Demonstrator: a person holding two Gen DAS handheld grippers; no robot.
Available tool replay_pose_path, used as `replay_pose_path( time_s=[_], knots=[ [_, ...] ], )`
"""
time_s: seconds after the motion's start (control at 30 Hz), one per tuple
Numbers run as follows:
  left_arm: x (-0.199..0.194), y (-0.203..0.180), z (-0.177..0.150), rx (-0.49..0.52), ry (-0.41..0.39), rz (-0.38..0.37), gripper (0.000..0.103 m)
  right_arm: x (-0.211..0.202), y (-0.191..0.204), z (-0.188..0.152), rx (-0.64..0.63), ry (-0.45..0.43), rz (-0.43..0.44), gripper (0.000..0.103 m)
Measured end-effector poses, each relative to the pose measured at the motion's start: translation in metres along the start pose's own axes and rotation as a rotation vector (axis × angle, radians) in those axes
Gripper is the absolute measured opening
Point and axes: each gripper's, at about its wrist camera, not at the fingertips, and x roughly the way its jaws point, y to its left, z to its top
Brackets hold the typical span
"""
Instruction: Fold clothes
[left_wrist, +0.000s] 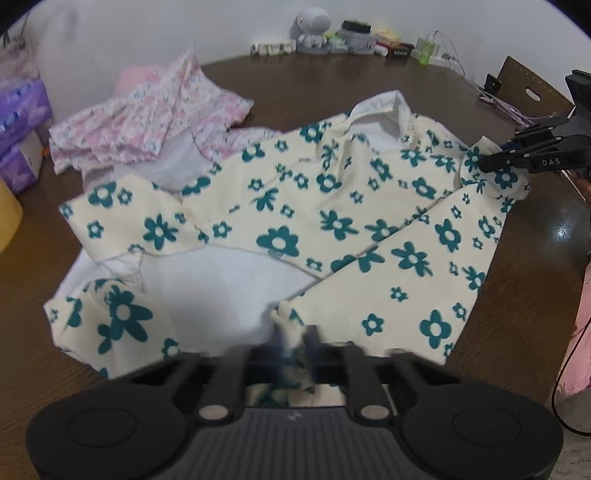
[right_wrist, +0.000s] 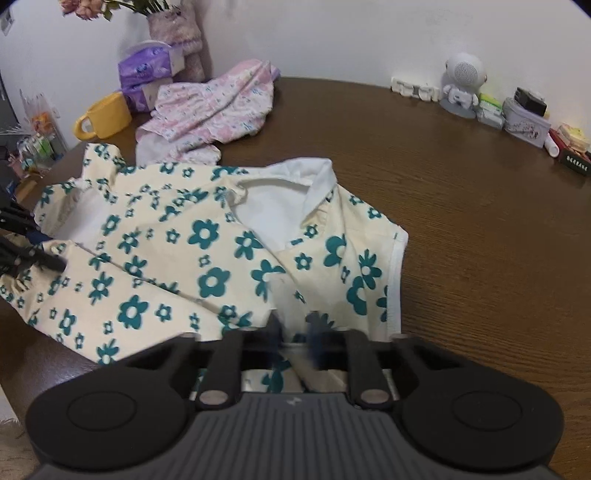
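Note:
A cream shirt with teal flowers lies spread and partly folded on the brown table, its white collar at the far side. My left gripper is at the shirt's near hem, its blurred jaws shut on a fold of fabric. My right gripper comes in from the right and pinches the shirt's bunched shoulder. In the right wrist view the shirt fills the middle. There the right gripper is shut on cloth near the armhole, and the left gripper shows at the left edge.
A pink patterned garment lies crumpled beyond the shirt. Purple tissue packs and a yellow mug stand at the far left. A white figurine and small boxes line the wall. Bare table stretches to the right.

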Motion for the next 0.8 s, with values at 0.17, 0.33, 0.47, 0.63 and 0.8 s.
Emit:
replay_pose_path(
  time_s=[0.17,0.33,0.47,0.63,0.8],
  knots=[
    [-0.038,-0.035,-0.012,0.119,-0.107,0.044,0.004,-0.024,0.01,-0.009,-0.056,-0.05,-0.001,0.008],
    [-0.073,-0.075,-0.037,0.236,-0.185,0.082,0.004,-0.054,0.019,-0.027,-0.115,-0.065,-0.001,0.008],
    [-0.083,-0.104,-0.065,0.312,-0.179,0.046,0.004,-0.078,0.024,-0.054,-0.127,-0.106,-0.007,0.008],
    [-0.072,-0.119,-0.09,0.3,-0.128,-0.017,0.004,-0.084,0.028,-0.091,-0.137,-0.064,-0.017,0.008],
    [-0.055,-0.119,-0.099,0.273,-0.084,-0.035,0.004,-0.079,0.032,-0.111,-0.137,-0.04,-0.035,0.008]
  ],
)
